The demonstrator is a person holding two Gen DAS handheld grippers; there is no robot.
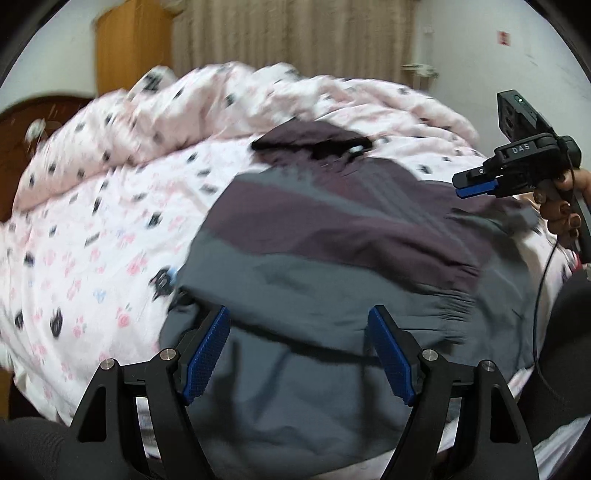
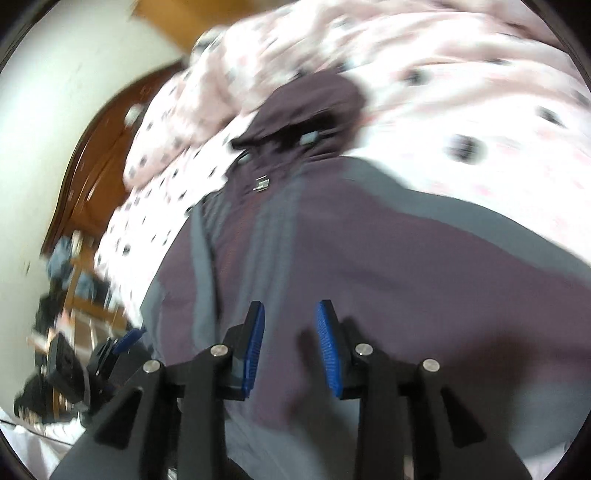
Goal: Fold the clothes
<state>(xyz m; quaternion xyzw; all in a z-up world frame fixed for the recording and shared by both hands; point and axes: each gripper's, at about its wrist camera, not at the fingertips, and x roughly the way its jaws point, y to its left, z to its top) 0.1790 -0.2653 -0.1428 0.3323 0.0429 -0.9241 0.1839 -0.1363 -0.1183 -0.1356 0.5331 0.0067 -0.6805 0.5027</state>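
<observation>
A grey and dark purple hooded jacket [image 1: 332,236] lies spread on the bed, its hood [image 1: 310,138] toward the far side. One purple sleeve lies folded across its body. My left gripper [image 1: 299,314] hovers open over the jacket's grey lower part with nothing between its blue pads. In the left wrist view my right gripper [image 1: 476,184] is in the air above the jacket's right side, held by a hand [image 1: 565,206]. In the right wrist view the right gripper [image 2: 290,306] is open by a narrow gap over the purple cloth of the jacket [image 2: 369,258], gripping nothing. The left gripper [image 2: 125,339] shows blurred at lower left.
The bed sheet [image 1: 92,258] is white and pink with dark prints. A rumpled matching duvet [image 1: 221,99] is heaped along the far side. A brown wooden headboard [image 2: 96,158] stands at the left, with a wardrobe [image 1: 133,48] and curtain [image 1: 295,33] behind.
</observation>
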